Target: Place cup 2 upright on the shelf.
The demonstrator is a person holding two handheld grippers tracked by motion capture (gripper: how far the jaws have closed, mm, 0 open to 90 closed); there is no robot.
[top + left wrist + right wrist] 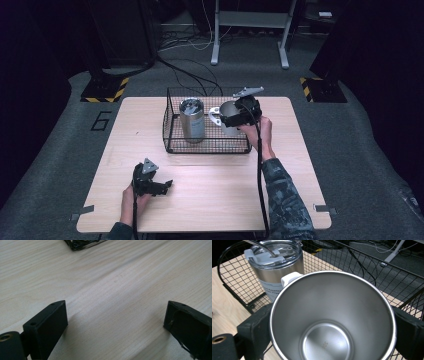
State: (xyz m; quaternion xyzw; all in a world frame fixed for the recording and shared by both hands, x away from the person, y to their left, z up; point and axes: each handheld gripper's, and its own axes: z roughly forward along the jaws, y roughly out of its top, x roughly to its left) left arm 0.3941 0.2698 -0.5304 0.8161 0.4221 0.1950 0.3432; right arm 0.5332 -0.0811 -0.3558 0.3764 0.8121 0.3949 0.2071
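Note:
A steel mug with a white handle sits between my right gripper's jaws, which press on its two sides; it is held inside the right part of the black wire basket, mouth facing the camera. To its left in the basket stands a steel tumbler with a clear lid. My left gripper rests low over the bare tabletop near the front left, open with nothing between its jaws.
The light wooden table has open room in front of the basket. A corner of the basket shows at the top of the left gripper view. Cables and a desk frame lie on the floor beyond.

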